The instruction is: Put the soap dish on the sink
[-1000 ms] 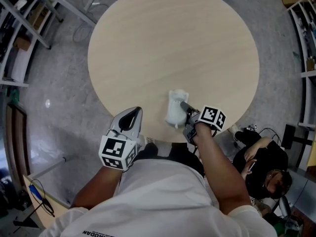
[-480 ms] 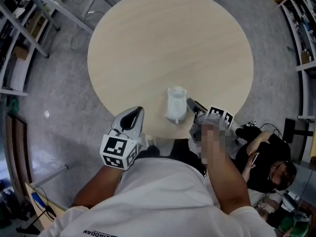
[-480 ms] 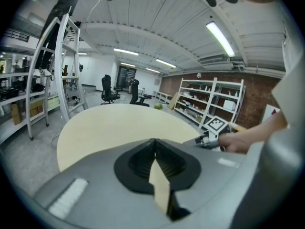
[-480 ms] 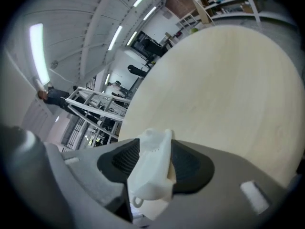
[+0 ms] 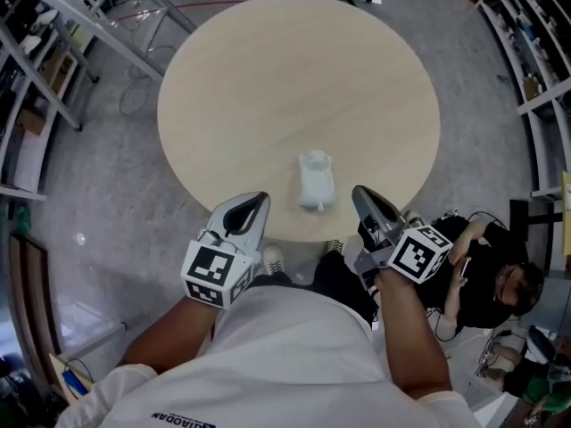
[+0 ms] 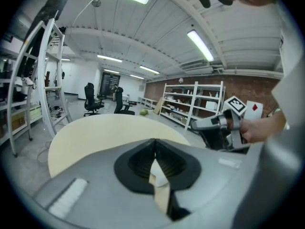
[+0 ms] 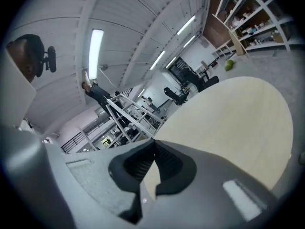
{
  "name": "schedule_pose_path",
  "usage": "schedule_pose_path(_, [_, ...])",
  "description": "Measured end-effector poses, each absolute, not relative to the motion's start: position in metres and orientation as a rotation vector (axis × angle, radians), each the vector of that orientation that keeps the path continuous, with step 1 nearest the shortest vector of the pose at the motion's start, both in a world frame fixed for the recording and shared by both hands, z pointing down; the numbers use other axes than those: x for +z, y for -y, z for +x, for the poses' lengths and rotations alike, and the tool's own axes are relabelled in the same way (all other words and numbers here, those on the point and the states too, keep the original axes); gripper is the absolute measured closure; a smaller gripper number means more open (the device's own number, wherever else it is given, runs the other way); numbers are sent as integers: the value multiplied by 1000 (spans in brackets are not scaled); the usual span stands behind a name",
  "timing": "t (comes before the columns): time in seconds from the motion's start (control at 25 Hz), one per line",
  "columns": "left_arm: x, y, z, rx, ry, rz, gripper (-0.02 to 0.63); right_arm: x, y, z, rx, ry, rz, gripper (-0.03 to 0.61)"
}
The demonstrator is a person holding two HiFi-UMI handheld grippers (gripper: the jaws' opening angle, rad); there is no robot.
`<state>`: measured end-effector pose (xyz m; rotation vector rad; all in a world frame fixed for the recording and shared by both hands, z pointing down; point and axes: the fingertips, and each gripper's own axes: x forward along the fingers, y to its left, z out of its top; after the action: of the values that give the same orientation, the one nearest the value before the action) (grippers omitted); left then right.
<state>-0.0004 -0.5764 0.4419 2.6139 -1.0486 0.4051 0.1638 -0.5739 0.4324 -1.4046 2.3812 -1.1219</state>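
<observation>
We hold both grippers back from the table's (image 5: pixel 294 78) lower edge, since the soap dish (image 5: pixel 316 181) stands free there. The left gripper (image 5: pixel 255 201) is closed and empty; the right gripper (image 5: pixel 361 194) has just closed on nothing.

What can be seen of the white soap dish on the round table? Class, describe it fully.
The soap dish is small, white and looks like plastic: roughly rectangular, with a wavy far rim and a small tip at its near end. It lies flat close to the near edge of the pale wooden table, long side pointing away from the person. Only the table touches it.
</observation>
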Motion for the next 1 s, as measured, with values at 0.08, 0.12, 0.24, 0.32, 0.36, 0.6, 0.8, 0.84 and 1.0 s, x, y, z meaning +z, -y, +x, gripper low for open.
schedule_pose_path(0.08, [438, 573, 4, 399, 1029, 2642, 605, 422, 562, 161, -1061, -2417, -1417, 577])
schedule_pose_path(0.12, [436, 572, 6, 394, 1028, 2648, 606, 419, 557, 161, -1044, -2432, -1422, 577])
schedule_pose_path(0.24, [430, 566, 10, 364, 1047, 2643, 606, 416, 542, 162, -1034, -2464, -1419, 577])
schedule_pose_path(0.32, [427, 561, 12, 353, 1068, 2639, 606, 415, 536, 165, -1031, -2480, -1411, 577])
schedule_pose_path(0.36, [426, 559, 13, 351, 1080, 2633, 606, 415, 533, 167, -1032, -2484, -1404, 577])
schedule_pose_path(0.6, [421, 544, 17, 315, 1174, 2567, 606, 409, 517, 179, -1033, -2527, -1335, 577])
schedule_pose_path(0.8, [408, 525, 27, 299, 1265, 2572, 606, 398, 502, 196, -1006, -2577, -1280, 577])
schedule_pose_path(0.84, [406, 521, 26, 296, 1287, 2563, 606, 397, 497, 200, -1007, -2585, -1270, 577])
schedule_pose_path(1.0, [403, 501, 26, 289, 1364, 2514, 606, 400, 478, 214, -1016, -2628, -1258, 577])
